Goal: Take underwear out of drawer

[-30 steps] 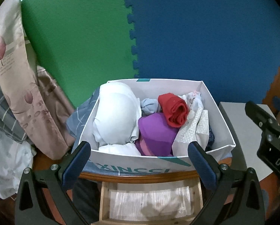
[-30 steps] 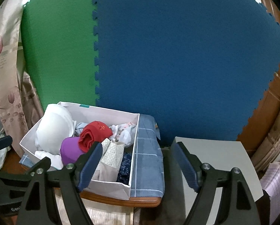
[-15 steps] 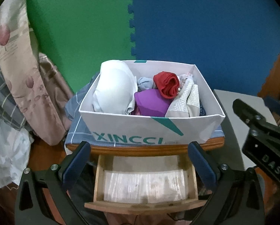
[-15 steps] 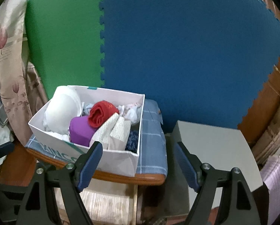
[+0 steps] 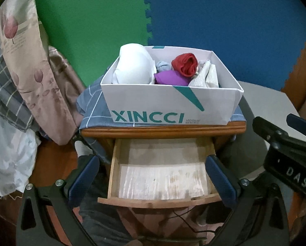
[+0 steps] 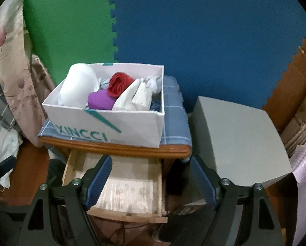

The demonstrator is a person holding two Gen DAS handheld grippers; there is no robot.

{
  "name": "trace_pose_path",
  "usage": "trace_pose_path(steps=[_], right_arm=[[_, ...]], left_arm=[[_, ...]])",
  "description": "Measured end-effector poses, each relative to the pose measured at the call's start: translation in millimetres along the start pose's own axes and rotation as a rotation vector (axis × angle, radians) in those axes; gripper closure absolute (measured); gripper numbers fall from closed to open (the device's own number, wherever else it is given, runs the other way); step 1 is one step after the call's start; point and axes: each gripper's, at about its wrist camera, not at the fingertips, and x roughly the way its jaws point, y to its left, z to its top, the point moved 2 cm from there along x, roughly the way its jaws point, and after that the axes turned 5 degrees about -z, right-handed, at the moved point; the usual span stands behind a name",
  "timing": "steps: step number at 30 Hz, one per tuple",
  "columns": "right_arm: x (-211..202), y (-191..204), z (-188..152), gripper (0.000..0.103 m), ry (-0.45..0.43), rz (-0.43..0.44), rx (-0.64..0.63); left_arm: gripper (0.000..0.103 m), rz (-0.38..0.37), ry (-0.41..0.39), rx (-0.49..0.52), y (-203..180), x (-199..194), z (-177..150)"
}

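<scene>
A: Under the tabletop, the wooden drawer (image 5: pixel 161 176) is pulled out — left wrist view shows its whole floor, just a pale liner, no cloth in it that I can see.

B: Where's the underwear then?

A: In the white XINCCI box (image 5: pixel 169 106) on the checked cloth (image 5: pixel 95 110) on top of the table. White bra (image 5: pixel 135 67), purple piece (image 5: pixel 171 78), red roll (image 5: pixel 185 64), cream folded pieces (image 5: pixel 206 78).

B: Right wrist view add anything?

A: Box's right wall, a dark blue patterned item (image 6: pixel 156 105) tucked in that corner, and the full grey cabinet (image 6: pixel 239 139) just beside the table. Drawer is half hidden behind the left finger there.

B: Claws?

A: Left gripper (image 5: pixel 153 176) spread wide over the drawer, nothing between the pads. Right gripper (image 6: pixel 151 176) also wide apart, holding nothing — its body shows at the right edge of the left view. Neither touches the box or the clothes.
</scene>
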Motion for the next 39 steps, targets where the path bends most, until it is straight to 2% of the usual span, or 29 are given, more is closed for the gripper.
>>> trace_pose_path(steps=[6,25,39], right_arm=[[-11.1,-7.5,6.9,0.022,-0.034,-0.017,0.02],[-9.5,-4.0,8.6,0.022,-0.032,-0.014,0.001],[-10.8,-1.0,8.6,0.022,-0.037,-0.01,-0.01]], left_arm=[[0.0,-0.001,-0.015,-0.002,-0.7,-6.6,1.4],[0.0,-0.035,-0.032,0.009,-7.3,-11.1,5.6],[0.0,-0.028,-0.049,0.021,-10.6,-13.2,5.1]])
